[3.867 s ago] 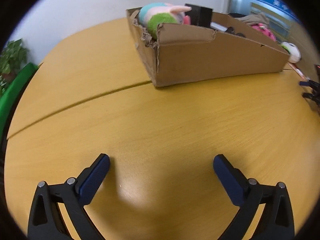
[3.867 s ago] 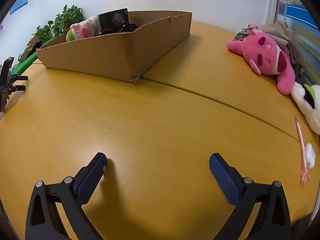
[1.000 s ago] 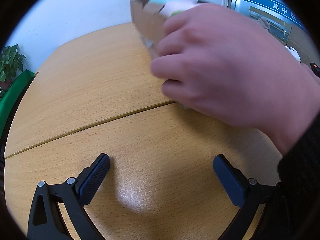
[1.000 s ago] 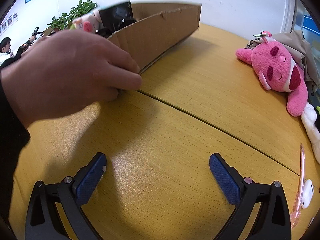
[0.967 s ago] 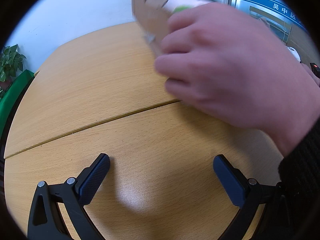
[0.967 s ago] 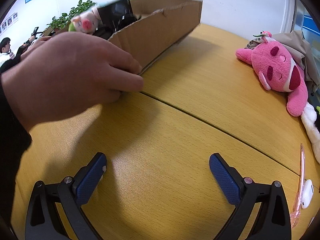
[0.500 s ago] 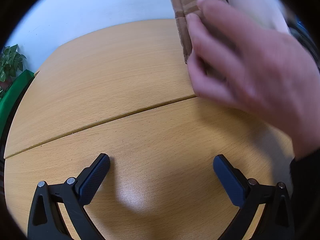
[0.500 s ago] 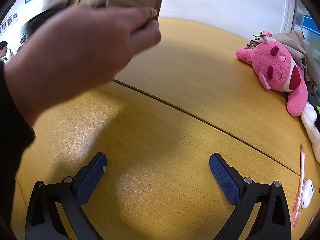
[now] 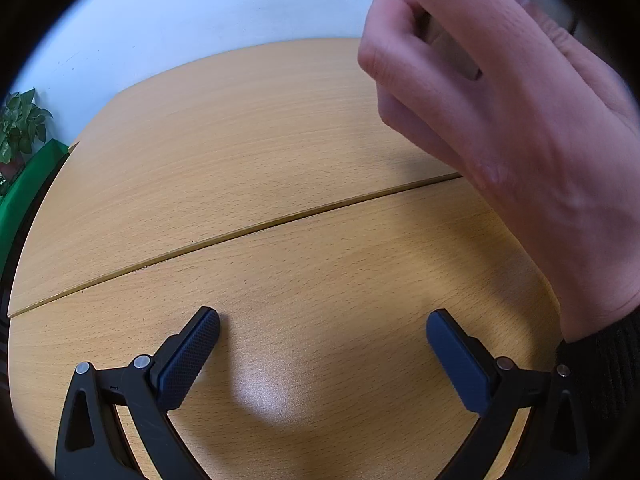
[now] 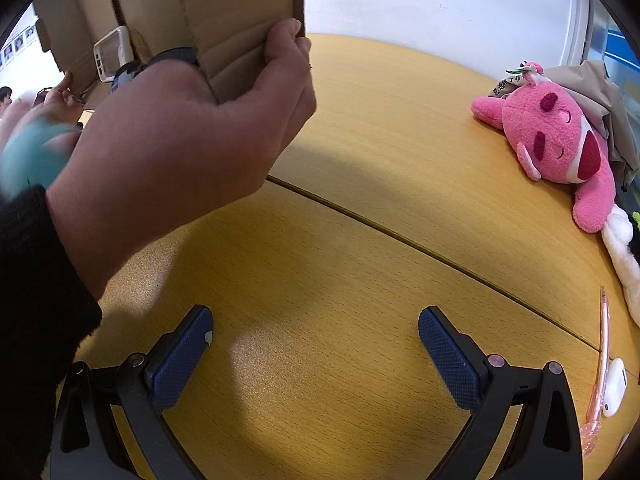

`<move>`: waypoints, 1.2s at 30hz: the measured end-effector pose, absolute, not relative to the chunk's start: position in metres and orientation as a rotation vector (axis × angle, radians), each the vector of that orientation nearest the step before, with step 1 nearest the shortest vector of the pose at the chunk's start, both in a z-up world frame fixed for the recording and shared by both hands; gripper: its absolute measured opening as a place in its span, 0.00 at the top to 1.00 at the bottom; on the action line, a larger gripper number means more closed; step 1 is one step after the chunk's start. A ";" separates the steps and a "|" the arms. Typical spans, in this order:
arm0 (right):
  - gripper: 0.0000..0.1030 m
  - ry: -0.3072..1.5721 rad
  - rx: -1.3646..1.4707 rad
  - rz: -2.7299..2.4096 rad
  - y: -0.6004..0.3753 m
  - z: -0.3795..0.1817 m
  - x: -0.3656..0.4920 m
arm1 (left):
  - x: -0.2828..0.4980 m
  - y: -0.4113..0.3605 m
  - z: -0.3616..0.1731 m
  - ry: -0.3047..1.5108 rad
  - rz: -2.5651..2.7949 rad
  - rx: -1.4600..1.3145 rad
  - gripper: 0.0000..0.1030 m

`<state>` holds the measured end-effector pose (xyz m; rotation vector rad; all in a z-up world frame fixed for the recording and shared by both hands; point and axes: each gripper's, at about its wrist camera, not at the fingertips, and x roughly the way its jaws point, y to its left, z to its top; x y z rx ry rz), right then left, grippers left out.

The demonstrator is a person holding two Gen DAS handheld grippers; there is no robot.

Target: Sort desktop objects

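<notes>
While the left gripper [image 9: 322,354] rests low over the wooden table [image 9: 224,152], fingers spread wide apart w/ nothing between them, a bare hand [image 9: 516,128] fills the space ahead and to its right. Hand is raised off the table, knuckles toward the lens, fingers curled round the edge of a cardboard box [image 9: 448,46], which is lifted clear of the surface; only a sliver of cardboard shows, above and right of the gripper. Dark sleeve [image 9: 600,380] just beside the right finger. Potted plant [image 9: 20,128] far left, at the table's edge.

Right wrist view: right gripper [image 10: 316,344] likewise spread wide, empty, low over the table [image 10: 400,140]. Hand [image 10: 180,148] ahead-left of the gripper, wrist in a black sleeve [image 10: 36,288], thumb and fingers pinching the box [image 10: 208,12] wall; box tilted up, off the table, above and left of the tool. Inside it: a white device [image 10: 110,54], dark items; details unclear. Blurred teal plush [image 10: 32,152] behind the hand, contact not discernible. Pink plush toy [image 10: 556,144] lies well ahead-right on the table; white plush [image 10: 624,248] touching it, nearer. Pink pen [image 10: 600,364] and small white object [image 10: 614,386] just right of the right finger.
</notes>
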<state>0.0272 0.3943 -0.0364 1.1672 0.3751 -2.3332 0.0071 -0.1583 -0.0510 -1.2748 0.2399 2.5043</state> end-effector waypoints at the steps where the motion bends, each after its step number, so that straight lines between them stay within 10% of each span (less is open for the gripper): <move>1: 0.00 0.375 1.167 -2.333 0.394 -0.036 0.027 | 0.007 -0.159 -0.051 0.240 2.504 -1.275 0.00; 36: 0.00 0.373 1.168 -2.333 0.396 -0.037 0.025 | 0.003 -0.160 -0.049 0.240 2.503 -1.275 0.00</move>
